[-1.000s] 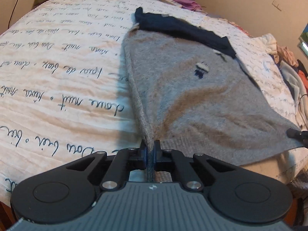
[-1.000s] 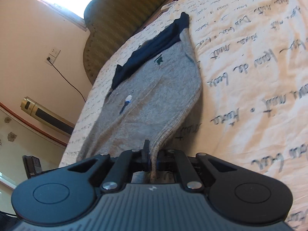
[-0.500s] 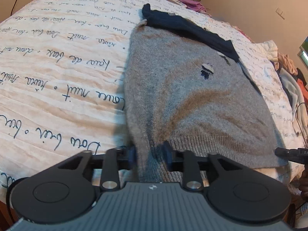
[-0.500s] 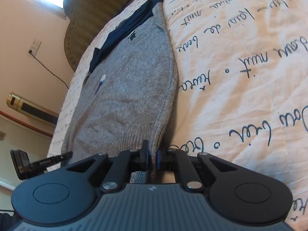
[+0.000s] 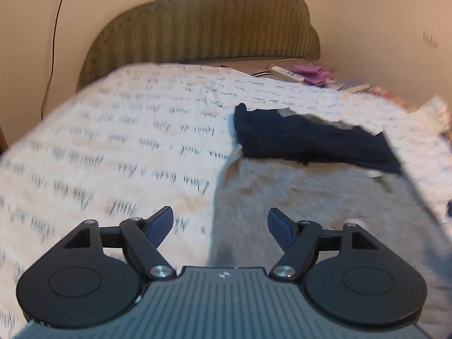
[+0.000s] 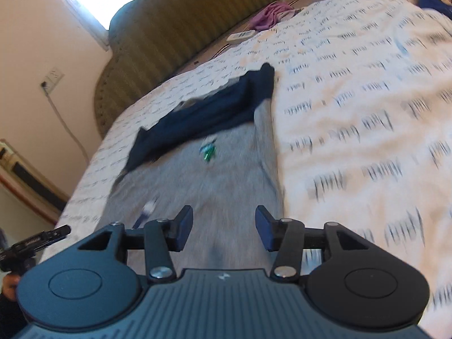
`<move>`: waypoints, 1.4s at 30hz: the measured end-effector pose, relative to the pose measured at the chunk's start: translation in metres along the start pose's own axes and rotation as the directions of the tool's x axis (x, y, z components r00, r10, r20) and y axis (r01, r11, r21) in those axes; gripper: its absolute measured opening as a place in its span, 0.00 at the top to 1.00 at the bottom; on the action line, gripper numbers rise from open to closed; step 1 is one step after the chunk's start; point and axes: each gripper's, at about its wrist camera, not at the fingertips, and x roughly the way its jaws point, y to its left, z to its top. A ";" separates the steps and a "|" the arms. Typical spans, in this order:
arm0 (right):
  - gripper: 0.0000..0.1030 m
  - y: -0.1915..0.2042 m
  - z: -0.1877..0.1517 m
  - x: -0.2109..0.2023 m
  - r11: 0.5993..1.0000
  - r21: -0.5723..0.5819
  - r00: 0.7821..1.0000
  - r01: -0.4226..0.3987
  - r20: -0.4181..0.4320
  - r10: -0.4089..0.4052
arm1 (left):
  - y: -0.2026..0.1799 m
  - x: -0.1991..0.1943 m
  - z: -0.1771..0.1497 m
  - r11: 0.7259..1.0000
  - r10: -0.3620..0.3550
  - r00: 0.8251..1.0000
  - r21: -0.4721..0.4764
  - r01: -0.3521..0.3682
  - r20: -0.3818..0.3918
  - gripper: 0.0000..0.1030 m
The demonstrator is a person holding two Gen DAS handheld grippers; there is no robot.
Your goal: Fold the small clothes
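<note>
A small grey knitted sweater (image 5: 310, 197) (image 6: 203, 186) with a dark navy band (image 5: 308, 141) (image 6: 214, 113) across its far end lies flat on the bed. My left gripper (image 5: 220, 220) hovers over the sweater's near left edge, its jaws opening wide, with nothing pinched between them. My right gripper (image 6: 224, 226) hangs over the sweater's near right part, its jaws also opening, the cloth lying below and untouched by the pads. The other gripper's tip (image 6: 42, 238) shows at the far left of the right wrist view.
The bed carries a cream bedspread (image 5: 118, 152) printed with handwriting. A ribbed olive headboard (image 5: 209, 25) stands behind it. A purple cloth (image 5: 310, 72) and a white remote (image 5: 285, 73) lie near the headboard. More clothes (image 5: 435, 113) are piled at the right.
Both grippers let go of the sweater's hem and opened. Both pulled up and tilted, so the headboard and far wall came into view. The sweater now lies flat.
</note>
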 end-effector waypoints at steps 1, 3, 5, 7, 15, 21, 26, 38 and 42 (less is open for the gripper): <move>0.53 0.002 0.013 0.018 1.000 -0.014 1.000 0.023 0.001 -0.023 | -0.009 0.020 0.003 0.999 0.039 0.999 0.029 -0.039 -0.019 0.25; 0.53 0.004 0.034 0.054 0.994 -0.049 0.995 0.098 -0.002 -0.098 | -0.018 0.053 0.009 0.992 0.121 0.991 0.051 -0.118 -0.060 0.27; 0.53 0.003 0.048 0.085 0.980 -0.080 0.983 0.181 -0.018 -0.183 | -0.017 0.074 0.014 0.990 0.134 0.988 0.044 -0.131 -0.075 0.27; 0.53 0.002 0.055 0.102 0.965 -0.109 0.971 0.238 -0.007 -0.241 | -0.019 0.089 0.016 0.990 0.131 0.988 0.057 -0.126 -0.086 0.30; 0.94 0.003 0.048 0.121 0.944 -0.217 0.965 0.250 -0.020 -0.260 | -0.024 0.100 0.016 0.986 0.104 0.993 0.135 -0.095 -0.060 0.95; 0.95 -0.037 0.049 0.102 0.974 -0.084 0.977 0.213 -0.012 -0.214 | -0.026 0.100 0.005 0.971 0.139 0.990 0.199 -0.133 -0.016 0.94; 0.91 -0.021 0.045 0.099 0.971 -0.103 0.976 0.218 0.017 -0.217 | -0.024 0.065 0.014 0.982 0.102 0.994 0.156 -0.107 0.041 0.79; 0.87 0.064 0.014 0.105 0.942 -0.300 0.988 0.153 0.026 -0.152 | -0.085 0.056 -0.013 0.979 0.021 0.999 0.205 -0.014 -0.029 0.55; 0.87 0.055 -0.001 0.115 0.941 -0.265 0.977 0.212 0.018 -0.215 | -0.084 0.060 -0.026 0.980 0.037 0.999 0.196 -0.033 -0.020 0.46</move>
